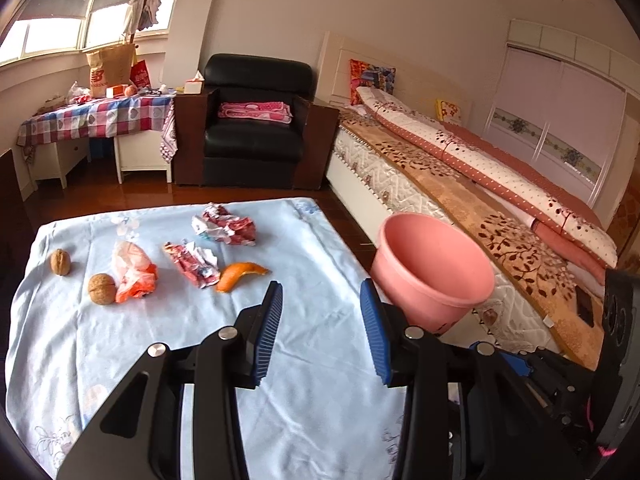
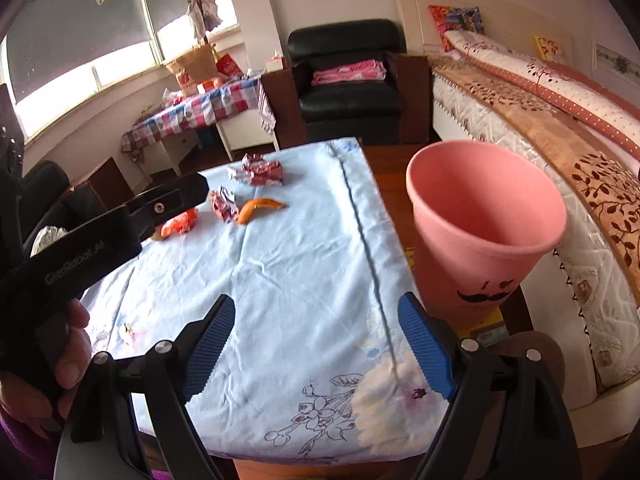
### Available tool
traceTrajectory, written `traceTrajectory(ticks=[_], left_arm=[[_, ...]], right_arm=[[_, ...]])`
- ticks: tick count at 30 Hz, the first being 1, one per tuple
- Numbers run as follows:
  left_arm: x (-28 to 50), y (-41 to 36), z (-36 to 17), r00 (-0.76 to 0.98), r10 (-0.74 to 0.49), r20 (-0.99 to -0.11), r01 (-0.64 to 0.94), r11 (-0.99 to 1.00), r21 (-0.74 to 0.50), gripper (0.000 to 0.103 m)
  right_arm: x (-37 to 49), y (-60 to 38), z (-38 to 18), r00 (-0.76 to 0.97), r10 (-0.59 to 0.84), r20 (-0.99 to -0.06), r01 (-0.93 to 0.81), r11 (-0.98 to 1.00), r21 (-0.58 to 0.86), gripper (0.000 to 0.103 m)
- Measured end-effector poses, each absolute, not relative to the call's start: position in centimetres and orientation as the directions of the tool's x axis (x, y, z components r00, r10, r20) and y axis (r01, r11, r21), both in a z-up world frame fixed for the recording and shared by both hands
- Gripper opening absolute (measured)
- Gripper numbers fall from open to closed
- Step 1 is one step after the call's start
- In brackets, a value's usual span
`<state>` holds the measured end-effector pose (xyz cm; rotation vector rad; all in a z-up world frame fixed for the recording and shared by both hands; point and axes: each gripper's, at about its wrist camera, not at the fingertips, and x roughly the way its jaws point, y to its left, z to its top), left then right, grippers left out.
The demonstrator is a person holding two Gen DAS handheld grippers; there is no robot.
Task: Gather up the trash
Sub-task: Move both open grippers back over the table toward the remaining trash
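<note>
While both of my grippers hang over the near part of the blue cloth (image 1: 312, 360), neither holds anything: my left gripper (image 1: 320, 332) stands about half open with bare cloth between its pads, and my right gripper (image 2: 316, 344) is spread wide, its jaws likewise empty. Just off the cloth's right edge stands the pink bin (image 2: 484, 216), upright, mouth open, seemingly empty. Beyond my grippers, near the middle of the cloth, lies the orange peel (image 1: 240, 274), a thin curved strip, light and limp in my judgement; I would pinch it across its thick middle. Touching it on its left is a crumpled wrapper (image 1: 192, 262), springy paper or foil that should crush safely under any grip. Left of that sits a bunched orange-and-white plastic bag (image 1: 134, 272), soft and slippery, best taken at its densest fold. Against the bag rests one walnut (image 1: 101, 289), with a second walnut (image 1: 60, 262) further left and apart; both are hard, round and liable to roll, so the pads should close across the widest part. Farthest along the cloth lies another crumpled wrapper (image 1: 226, 228)
</note>
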<state>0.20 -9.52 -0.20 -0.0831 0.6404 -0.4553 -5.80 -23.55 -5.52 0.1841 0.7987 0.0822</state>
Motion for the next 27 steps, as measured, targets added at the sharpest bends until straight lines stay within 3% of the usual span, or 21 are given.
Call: traceTrajectory(ticks=[11, 15, 23, 27], left_arm=[[1.7, -6.0, -2.8, 0.695, -0.369, -0.617, 0.306, 0.928, -0.211, 0.040], [2.8, -2.9, -3.5, 0.713, -0.318, -0.625, 0.242, 0.948, -0.207, 0.040], [4.9, 2.8, -4.2, 0.738, -0.189, -0.648, 0.089, 0.979, -0.184, 0.040], [6.1, 6.1, -4.8, 0.727, -0.128, -0.675, -0.004, 0.982, -0.191, 0.040]], right_arm=[[-2.8, -22.9, -6.8, 0.657, 0.189, -0.730, -0.044, 0.976, 0.213, 0.076], [-0.9, -22.0, -6.9, 0.652, 0.222, -0.725, -0.084, 0.971, 0.222, 0.068], [4.4, -19.2, -7.2, 0.635, 0.294, -0.714, -0.148, 0.954, 0.261, 0.066], [6.4, -17.3, -7.6, 0.597, 0.374, -0.709, -0.221, 0.927, 0.303, 0.058]])
